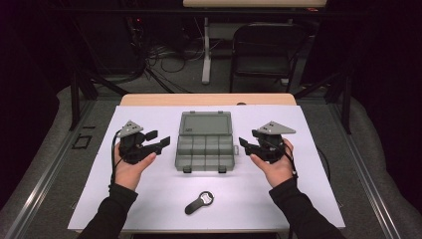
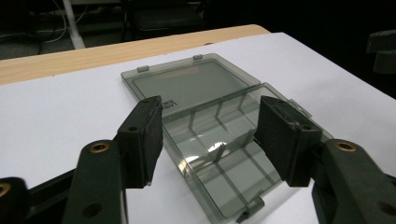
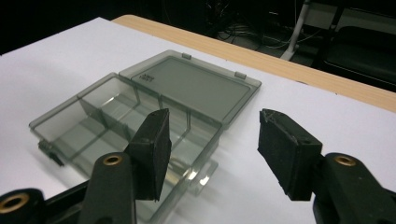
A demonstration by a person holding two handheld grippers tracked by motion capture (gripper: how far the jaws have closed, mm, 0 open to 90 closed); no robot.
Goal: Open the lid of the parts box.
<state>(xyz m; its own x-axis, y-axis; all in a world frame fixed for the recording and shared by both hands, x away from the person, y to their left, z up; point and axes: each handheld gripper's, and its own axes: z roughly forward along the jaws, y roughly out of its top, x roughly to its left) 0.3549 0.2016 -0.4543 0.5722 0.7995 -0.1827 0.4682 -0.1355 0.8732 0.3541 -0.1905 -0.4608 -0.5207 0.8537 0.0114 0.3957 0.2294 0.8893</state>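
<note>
Organiser box [image 1: 205, 140]: open, lid flat, empty, mid-bench [image 1: 149, 199]. Left hand-held gripper [image 1: 158, 141] and right hand-held gripper [image 1: 245, 145]: jaws wide, empty, flanking box. Step: opening apparently finished. Next: probably loading black opener [image 1: 199, 202] nearby.

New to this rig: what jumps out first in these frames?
The smoky clear compartment box lies open mid-table on the white sheet, lid folded back flat, its compartments looking empty. The left gripper and right gripper flank it, both open, holding nothing and off the box. A black bottle opener lies alone near the front edge.
</note>
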